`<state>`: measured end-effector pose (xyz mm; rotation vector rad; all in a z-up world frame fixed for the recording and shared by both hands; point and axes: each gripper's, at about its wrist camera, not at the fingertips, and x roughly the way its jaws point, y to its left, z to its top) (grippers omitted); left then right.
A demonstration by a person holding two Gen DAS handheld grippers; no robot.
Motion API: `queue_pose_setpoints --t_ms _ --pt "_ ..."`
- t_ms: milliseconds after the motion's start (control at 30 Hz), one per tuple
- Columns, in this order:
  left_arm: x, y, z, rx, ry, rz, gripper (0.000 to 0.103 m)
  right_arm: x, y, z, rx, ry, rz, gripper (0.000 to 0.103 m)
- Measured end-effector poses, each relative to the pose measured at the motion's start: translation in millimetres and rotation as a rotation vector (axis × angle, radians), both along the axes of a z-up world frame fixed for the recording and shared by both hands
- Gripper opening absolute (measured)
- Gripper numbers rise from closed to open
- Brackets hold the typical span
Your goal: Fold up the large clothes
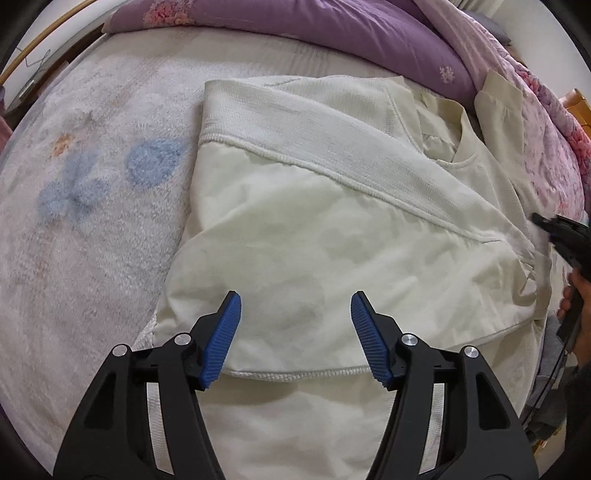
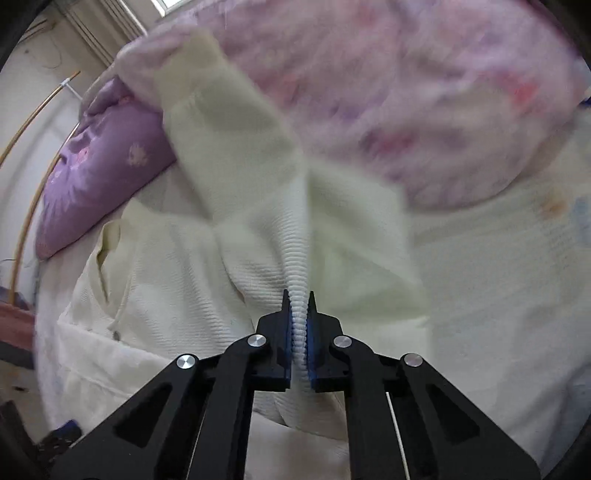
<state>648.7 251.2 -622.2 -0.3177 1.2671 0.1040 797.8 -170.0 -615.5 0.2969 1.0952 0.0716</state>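
Observation:
A cream sweatshirt (image 1: pixel 332 229) lies partly folded on the bed, its ribbed hem band running diagonally across the top layer. My left gripper (image 1: pixel 295 310) hovers over the near fold, jaws open, nothing between its blue pads (image 1: pixel 221 339). In the right wrist view my right gripper (image 2: pixel 299 317) is shut on a ribbed fold of the sweatshirt (image 2: pixel 258 206), and the sleeve with its cuff (image 2: pixel 195 66) stretches away toward the quilt. The right gripper (image 1: pixel 554 229) also shows at the right edge of the left wrist view, held by a hand (image 1: pixel 580 295).
The bed has a white fuzzy blanket (image 1: pixel 92 177) with blue flower prints on the left. A purple pillow (image 1: pixel 332 29) lies along the far side, and a pink floral quilt (image 2: pixel 424 92) is heaped to the right. Wooden hoops (image 2: pixel 29 122) stand beyond the bed.

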Motion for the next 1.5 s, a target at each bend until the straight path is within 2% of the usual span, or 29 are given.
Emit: queue_pose_setpoints --t_ms 67,167,200,267,367,467,500,567,633,733,767,833,867,900,933,967,1033,1067,1167,1233,1267,1333,1433,1500 --pt "-1 1 -2 0.001 0.015 0.011 0.063 -12 -17 20 -0.004 -0.052 -0.046 0.004" --pt "-4 -2 -2 0.019 0.03 0.006 0.063 -36 -45 59 0.05 -0.16 -0.073 0.004" --pt "-5 -3 -2 0.022 0.035 0.007 0.063 -48 -49 76 0.054 -0.201 -0.047 0.004" --pt "-7 -4 -2 0.015 0.042 0.01 0.063 -65 -43 95 0.119 -0.219 0.04 0.004" --pt "-10 -10 2 0.003 0.047 0.017 0.063 -96 -8 106 0.133 -0.188 0.192 0.004" --pt "-9 -19 8 0.001 0.044 0.013 0.066 -124 30 83 0.174 -0.055 0.304 0.005" --pt "-7 -24 11 -0.008 0.038 0.011 0.067 -135 45 62 0.164 0.02 0.336 0.008" --pt "0 -35 20 -0.033 0.017 -0.015 0.067 -148 60 26 0.149 0.12 0.348 0.011" --pt "12 -52 32 -0.035 -0.01 -0.057 0.068 -155 61 -8 0.107 0.215 0.291 0.012" --pt "38 -86 52 -0.036 -0.068 -0.137 0.074 -164 46 -3 0.2 0.166 0.208 0.013" --pt "49 -99 58 -0.034 -0.092 -0.167 0.074 -168 40 6 0.224 0.127 0.188 0.018" --pt "68 -121 66 -0.041 -0.112 -0.213 0.074 -176 18 29 0.244 0.019 0.107 0.038" --pt "79 -134 69 -0.04 -0.114 -0.232 0.074 -180 4 39 0.238 -0.032 0.053 0.059" --pt "90 -145 70 -0.04 -0.112 -0.249 0.075 -183 -11 46 0.23 -0.091 -0.014 0.062" --pt "100 -156 69 -0.043 -0.108 -0.264 0.075 -181 -22 45 0.236 -0.1 -0.043 0.062" --pt "108 -166 68 -0.048 -0.104 -0.274 0.075 -174 -28 37 0.231 -0.059 -0.061 0.059" --pt "128 -193 64 -0.064 -0.099 -0.319 0.075 -160 -39 7 0.208 0.018 -0.089 0.046" --pt "136 -205 62 -0.061 -0.095 -0.341 0.075 -155 -41 -7 0.174 0.052 -0.101 0.033" --pt "159 -238 49 -0.032 -0.079 -0.389 0.075 -152 -62 -39 0.151 0.105 -0.181 0.024" --pt "173 -262 42 -0.008 -0.074 -0.439 0.075 -161 -83 -46 0.159 0.096 -0.258 0.023" --pt "177 -273 39 0.006 -0.081 -0.462 0.075 -166 -92 -51 0.194 0.094 -0.279 0.023" --pt "184 -301 36 0.03 -0.105 -0.523 0.075 -169 -88 -51 0.166 0.08 -0.25 0.024" --pt "195 -344 18 0.047 -0.095 -0.587 0.075 -170 -90 -55 0.184 0.068 -0.248 0.024" --pt "201 -367 -1 0.118 -0.072 -0.622 0.075 -172 -88 -56 0.186 0.055 -0.247 0.024"
